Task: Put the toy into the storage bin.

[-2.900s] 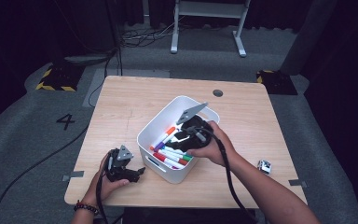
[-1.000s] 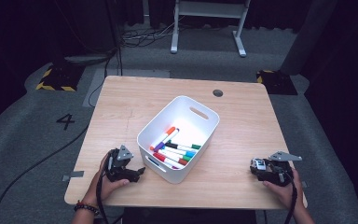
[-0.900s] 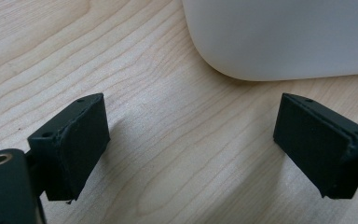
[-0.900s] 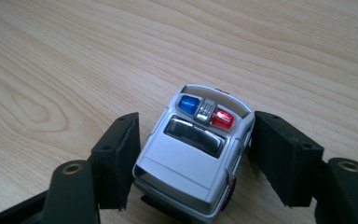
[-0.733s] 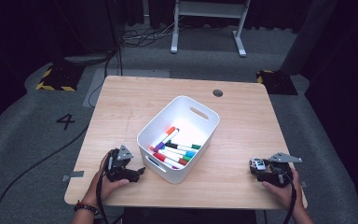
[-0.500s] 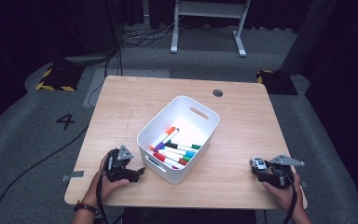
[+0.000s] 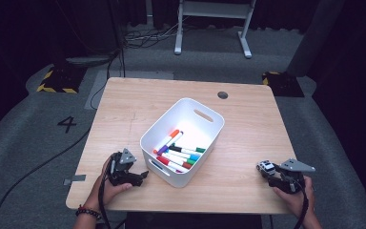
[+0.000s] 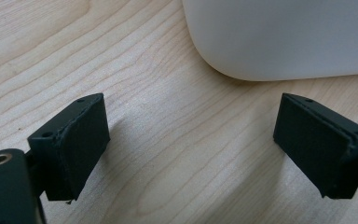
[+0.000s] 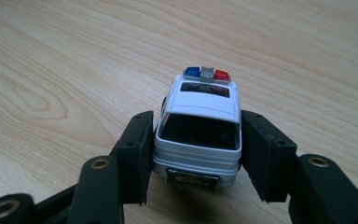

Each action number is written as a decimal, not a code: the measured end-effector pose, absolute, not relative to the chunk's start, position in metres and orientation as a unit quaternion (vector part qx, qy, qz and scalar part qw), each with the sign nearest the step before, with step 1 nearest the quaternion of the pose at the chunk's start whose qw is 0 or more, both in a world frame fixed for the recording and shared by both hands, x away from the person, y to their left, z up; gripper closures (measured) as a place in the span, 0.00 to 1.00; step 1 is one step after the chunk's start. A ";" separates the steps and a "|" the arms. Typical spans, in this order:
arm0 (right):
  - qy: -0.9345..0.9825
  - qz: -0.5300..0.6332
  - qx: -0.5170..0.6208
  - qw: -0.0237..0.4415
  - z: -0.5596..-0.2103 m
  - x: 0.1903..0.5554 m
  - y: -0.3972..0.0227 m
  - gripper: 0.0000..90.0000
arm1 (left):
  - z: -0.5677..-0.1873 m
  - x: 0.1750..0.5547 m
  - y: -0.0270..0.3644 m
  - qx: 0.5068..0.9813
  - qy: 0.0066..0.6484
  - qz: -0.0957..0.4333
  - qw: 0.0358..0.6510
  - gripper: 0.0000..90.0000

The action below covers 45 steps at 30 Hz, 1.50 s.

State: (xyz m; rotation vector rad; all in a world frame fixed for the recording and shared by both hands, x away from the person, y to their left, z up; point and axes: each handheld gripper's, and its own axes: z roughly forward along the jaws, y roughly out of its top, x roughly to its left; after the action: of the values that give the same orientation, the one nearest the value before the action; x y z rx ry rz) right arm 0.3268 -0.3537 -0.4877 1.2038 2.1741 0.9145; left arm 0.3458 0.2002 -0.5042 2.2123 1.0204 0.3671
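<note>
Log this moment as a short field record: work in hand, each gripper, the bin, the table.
work in hand: picking up the toy police car near the table's right front edge
right gripper: jaws have just been closing, one on each side of the car's rear; left pad touching or nearly so, firm grip not certain
left gripper: jaws wide apart over bare wood, nothing between them, beside the bin's near corner
white bin: mid-table, holds coloured markers
table: light wood
</note>
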 end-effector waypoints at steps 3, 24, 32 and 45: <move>0.792 0.342 0.438 0.251 -0.483 0.323 -0.353 0.53 | -0.504 0.346 0.200 0.847 0.391 0.141 0.333 0.12; 0.781 0.357 0.436 0.270 -0.459 0.316 -0.357 0.53 | -0.504 0.346 0.200 0.847 0.391 0.139 0.333 0.11; 0.776 0.368 0.432 0.273 -0.447 0.323 -0.353 0.53 | -0.504 0.346 0.200 0.847 0.390 0.139 0.332 0.11; 0.779 0.424 0.390 0.246 -0.410 0.350 -0.322 0.53 | -0.504 0.346 0.200 0.847 0.390 0.139 0.333 0.11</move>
State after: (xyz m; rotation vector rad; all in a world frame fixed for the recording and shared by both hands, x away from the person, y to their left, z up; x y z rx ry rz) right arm 0.3503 -0.3221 -0.4099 1.0650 2.1256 1.1563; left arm 0.3464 0.2000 -0.5042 2.2133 1.0196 0.3618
